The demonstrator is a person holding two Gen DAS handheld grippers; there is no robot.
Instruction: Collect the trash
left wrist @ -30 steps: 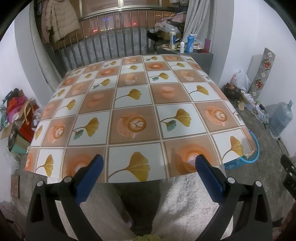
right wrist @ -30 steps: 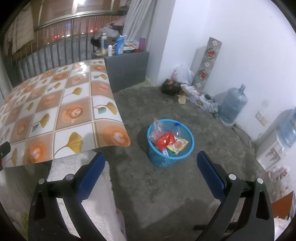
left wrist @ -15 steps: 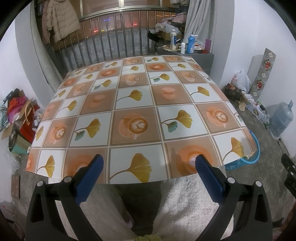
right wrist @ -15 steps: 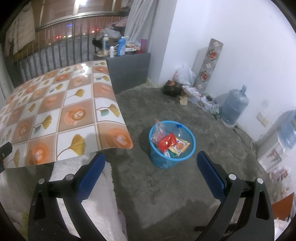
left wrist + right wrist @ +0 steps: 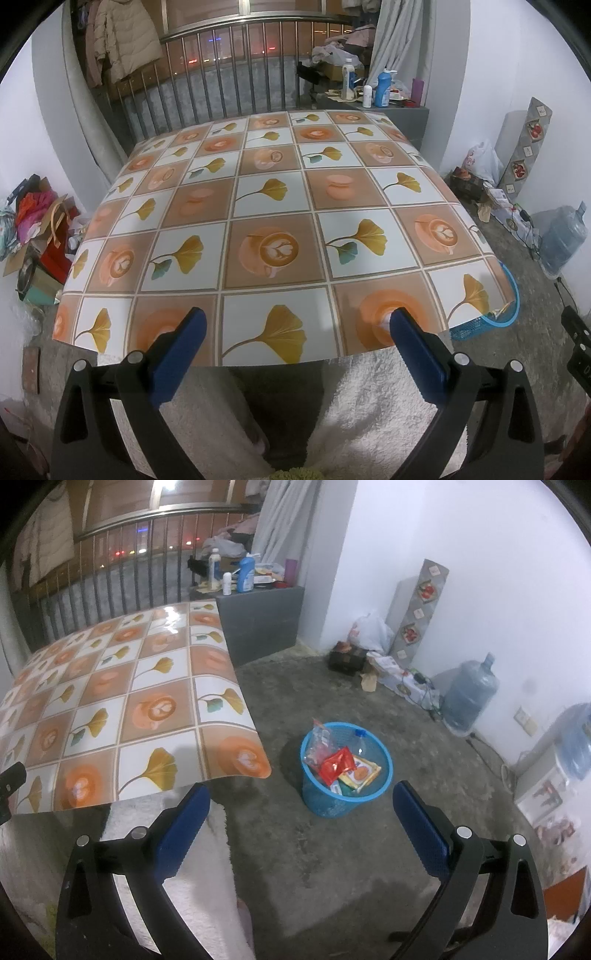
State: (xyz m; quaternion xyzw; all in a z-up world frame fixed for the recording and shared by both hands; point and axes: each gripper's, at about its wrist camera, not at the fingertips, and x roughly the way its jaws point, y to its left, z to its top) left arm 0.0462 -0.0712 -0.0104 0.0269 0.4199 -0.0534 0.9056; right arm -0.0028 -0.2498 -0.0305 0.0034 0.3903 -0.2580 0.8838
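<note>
A blue plastic basket (image 5: pixel 345 799) stands on the concrete floor right of the table. It holds a red wrapper (image 5: pixel 334 765), an orange-and-yellow packet (image 5: pixel 361 773), a clear bag (image 5: pixel 320 741) and a plastic bottle (image 5: pixel 359 743). Only the basket's rim (image 5: pixel 513 295) shows past the table corner in the left wrist view. My right gripper (image 5: pixel 301 821) hangs open above the floor, short of the basket, nothing between its blue fingers. My left gripper (image 5: pixel 295 347) is open at the near edge of the table (image 5: pixel 258 206), which bears a tile-patterned cloth and no trash.
A person's legs in white fleece (image 5: pixel 373 417) are under the table's near edge. A grey cabinet (image 5: pixel 258 620) with bottles stands behind the table. A water jug (image 5: pixel 467 694), bags (image 5: pixel 369 631) and boxes line the right wall. Clutter (image 5: pixel 33 236) lies left of the table.
Both views have drifted slightly; in the right wrist view the basket sits a little further right and higher in the frame. Both grippers stay open and hold nothing.
</note>
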